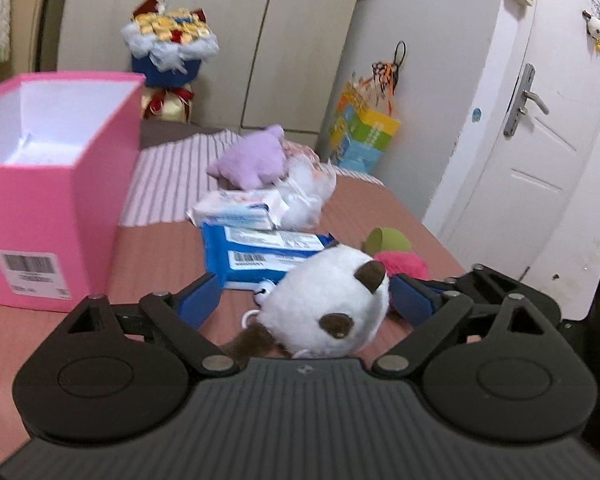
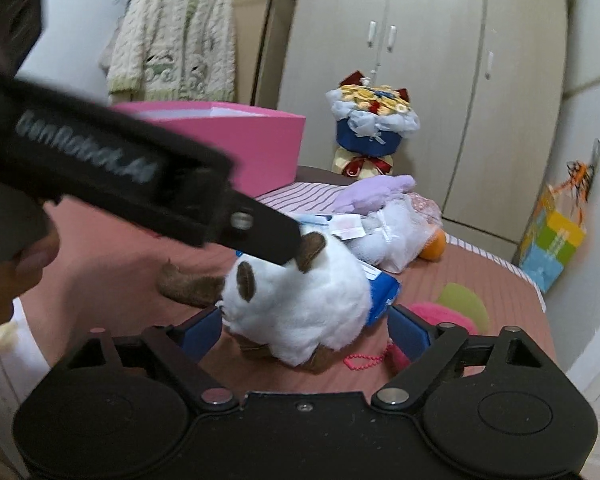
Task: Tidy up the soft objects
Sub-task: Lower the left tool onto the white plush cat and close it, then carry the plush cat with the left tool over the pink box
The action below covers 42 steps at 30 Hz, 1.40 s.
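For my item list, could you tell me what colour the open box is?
The box is pink, white inside; clearest in the left wrist view.

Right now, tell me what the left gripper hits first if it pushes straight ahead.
Likely the white plush toy: it already sits between the left gripper's open fingers, with the blue packet behind it.

Both wrist views look close over the bed [image 1: 160,248], sharing the white plush [image 1: 332,304] (opposite sides).
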{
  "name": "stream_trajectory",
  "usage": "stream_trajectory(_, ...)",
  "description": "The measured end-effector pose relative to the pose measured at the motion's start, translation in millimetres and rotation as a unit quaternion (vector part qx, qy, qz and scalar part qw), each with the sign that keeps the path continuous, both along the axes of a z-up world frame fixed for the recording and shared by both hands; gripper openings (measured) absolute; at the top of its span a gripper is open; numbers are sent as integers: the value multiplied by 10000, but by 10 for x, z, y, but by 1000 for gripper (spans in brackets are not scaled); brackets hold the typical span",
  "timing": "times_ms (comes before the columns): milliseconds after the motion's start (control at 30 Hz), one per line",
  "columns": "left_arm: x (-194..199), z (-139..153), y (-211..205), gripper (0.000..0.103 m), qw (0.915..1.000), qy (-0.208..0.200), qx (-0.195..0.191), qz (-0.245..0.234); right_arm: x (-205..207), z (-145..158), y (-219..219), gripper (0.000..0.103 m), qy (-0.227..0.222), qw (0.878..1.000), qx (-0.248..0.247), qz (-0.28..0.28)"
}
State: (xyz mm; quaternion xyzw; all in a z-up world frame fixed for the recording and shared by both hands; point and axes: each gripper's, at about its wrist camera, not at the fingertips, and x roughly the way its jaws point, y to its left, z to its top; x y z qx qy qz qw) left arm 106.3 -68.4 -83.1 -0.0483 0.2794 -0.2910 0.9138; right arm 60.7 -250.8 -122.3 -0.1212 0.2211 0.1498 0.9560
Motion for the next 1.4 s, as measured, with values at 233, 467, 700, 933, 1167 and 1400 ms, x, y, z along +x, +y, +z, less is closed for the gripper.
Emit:
stream_trajectory(233, 137, -135, -128, 75, 9991, 365, 15, -215, 45, -84, 30, 82, -114, 9995, -157, 244)
stream_trajectory(467, 150, -158, -170, 69, 9990, 409, 35, -160, 32, -118, 71, 82, -274, 9989, -317, 216)
stream_trajectory(700, 161, -167, -136, 68, 9987, 480, -50, -186, -126, -143, 139, 84, -463, 9971, -575, 191)
stream_trajectory(933, 215, -219, -80, 67, 9975, 560, -330, -295, -126, -160, 147, 82, -446, 9981, -409, 69)
stream_trajectory(1167, 104, -107, -79, 65, 9987, 440, -120, -237, -257, -145, 308, 78, -521, 9977, -436, -20)
stream_trajectory(1400, -53, 72, -37, 65, 9981, 477, 373, -142, -297, 22, 353, 79, -472, 9982, -306, 186)
